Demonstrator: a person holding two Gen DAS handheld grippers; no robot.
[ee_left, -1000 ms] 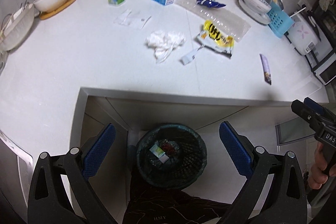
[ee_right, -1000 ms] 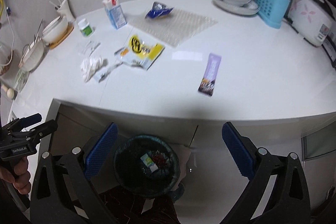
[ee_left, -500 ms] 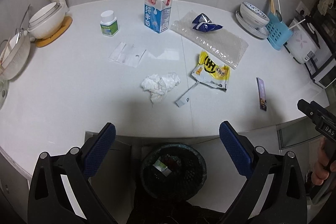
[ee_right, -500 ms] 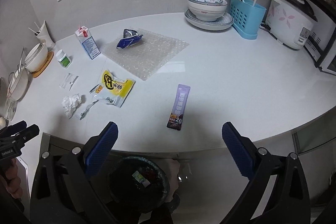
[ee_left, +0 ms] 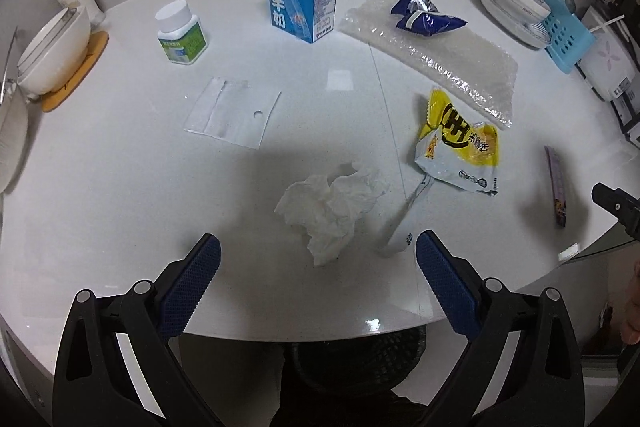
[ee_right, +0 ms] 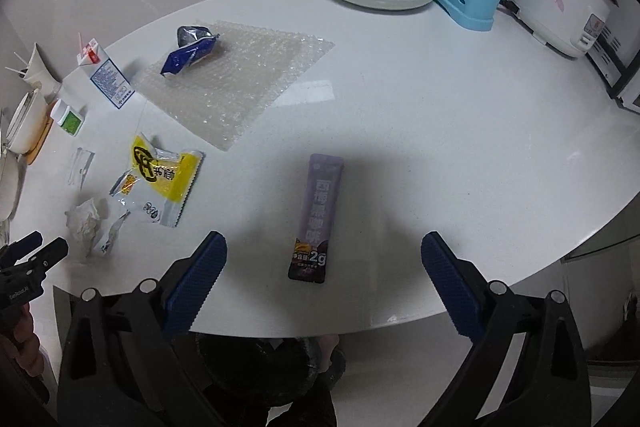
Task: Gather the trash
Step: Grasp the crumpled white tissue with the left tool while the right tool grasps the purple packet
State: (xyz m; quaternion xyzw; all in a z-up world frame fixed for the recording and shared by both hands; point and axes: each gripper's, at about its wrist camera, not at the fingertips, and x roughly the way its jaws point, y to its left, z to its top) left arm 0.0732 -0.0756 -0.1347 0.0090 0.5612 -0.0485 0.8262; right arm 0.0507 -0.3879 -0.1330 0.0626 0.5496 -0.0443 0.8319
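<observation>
Both tongs hang spread wide and empty over the white tabletop, so this looks like the reach before a pickup. The left tongs face the crumpled tissue; the right tongs straddle the purple sachet. Each needs lowering and squeezing. The dark mesh bin waits under the edge, contents hidden.

Your left gripper: black arms, blue dimpled pads on fingers | silver screws behind pads | right gripper: same build, white lettering on its body
</observation>
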